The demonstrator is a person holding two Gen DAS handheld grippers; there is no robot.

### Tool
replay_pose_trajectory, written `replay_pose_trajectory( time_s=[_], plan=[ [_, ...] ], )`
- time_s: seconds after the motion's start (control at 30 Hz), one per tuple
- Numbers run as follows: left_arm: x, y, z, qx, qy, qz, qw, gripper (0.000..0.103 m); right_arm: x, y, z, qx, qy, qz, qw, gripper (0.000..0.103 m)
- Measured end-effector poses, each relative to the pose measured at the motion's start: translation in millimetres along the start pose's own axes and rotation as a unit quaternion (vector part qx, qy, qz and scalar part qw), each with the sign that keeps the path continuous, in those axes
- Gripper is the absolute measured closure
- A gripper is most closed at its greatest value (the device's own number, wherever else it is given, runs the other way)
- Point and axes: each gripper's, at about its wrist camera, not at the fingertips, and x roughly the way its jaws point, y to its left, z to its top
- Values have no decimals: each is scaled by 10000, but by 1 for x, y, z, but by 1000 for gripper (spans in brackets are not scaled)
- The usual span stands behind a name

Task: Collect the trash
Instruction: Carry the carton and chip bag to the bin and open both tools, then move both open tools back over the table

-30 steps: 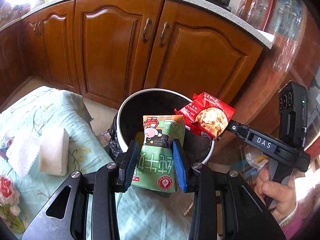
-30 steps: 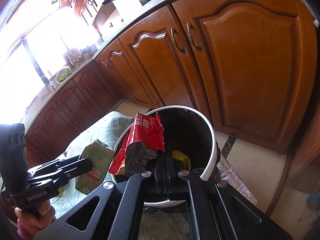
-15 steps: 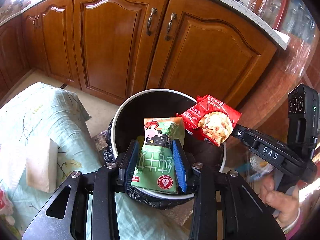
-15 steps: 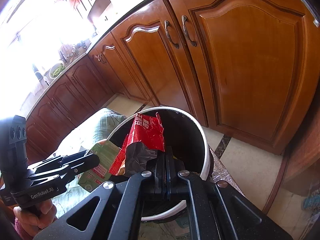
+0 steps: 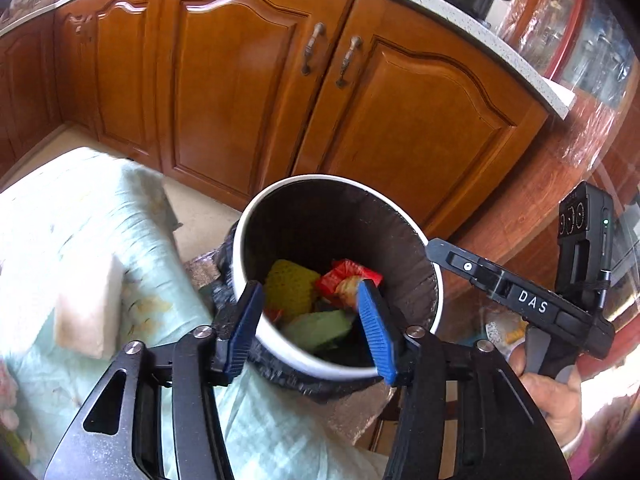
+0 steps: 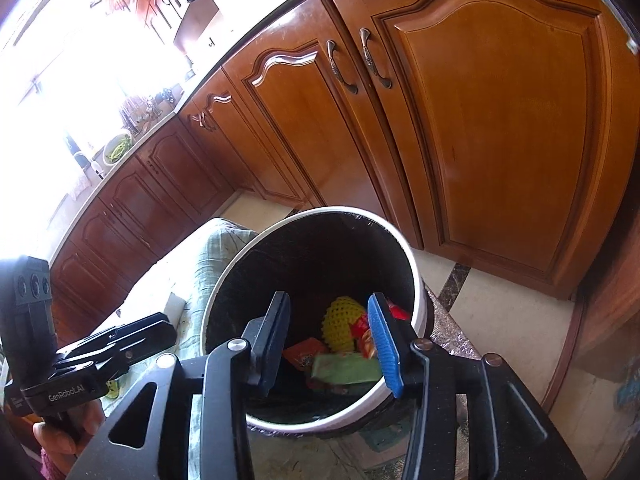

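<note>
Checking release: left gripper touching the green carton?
Apart. Left wrist view: green carton lies down in the bin, clear of left gripper, which has just been opening.

A: Any lettering to read?
B: "DAS", white on the black body of the right tool (image 5: pixel 434 250), in the left wrist view.
A: And the other?
B: "GenRobot.AI" on the side of the left tool (image 6: pixel 166 326), seen from the right wrist. The packets in the bin (image 6: pixel 416 280) are too blurred to read.

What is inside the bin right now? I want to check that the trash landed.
In the bin: a green carton, a red snack bag, a yellow bumpy thing and an orange wrapper. Anything beneath them is hidden.
</note>
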Motion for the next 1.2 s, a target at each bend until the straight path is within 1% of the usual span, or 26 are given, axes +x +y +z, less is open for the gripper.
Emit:
replay_pose_trajectory(
  time_s=[0.03,0.07,0.1,0.13,0.17,0.2,0.27,0.43,0.73,1.0,1.2],
  plan=[
    [-6,3,-5,-48,-49,21,10000,49,-1,1,-1,2,-10,19,10000,58],
    [-13,7,-10,-106,-99,36,9999,47,-2,3,-4,6,-18,50,10000,54],
    [-19,11,-16,-161,-135,63,9998,46,-4,6,-9,20,-27,105,9999,46],
    [-25,15,-22,-221,-170,111,9996,45,-6,9,-13,50,-39,170,9998,39],
    [-31,19,-29,-283,-212,152,9993,44,-7,11,-18,85,-52,240,9997,25],
    [-38,23,-36,-350,-254,189,9989,42,-9,15,-24,117,-77,330,9994,16],
    [-50,34,-51,-498,-320,302,9978,38,-13,24,-34,138,-104,439,9989,12],
    [-82,62,-85,-890,-453,552,9935,36,-16,53,-58,86,-70,693,9975,12],
    [-130,111,-142,-1423,-564,1014,9830,36,-12,108,-95,-208,201,1083,9937,12],
    [-160,147,-171,-1809,-680,1309,9724,36,4,144,-116,-513,504,1256,9895,12],
    [-177,168,-179,-2020,-782,1434,9657,36,16,165,-122,-668,641,1343,9866,12]
  ],
)
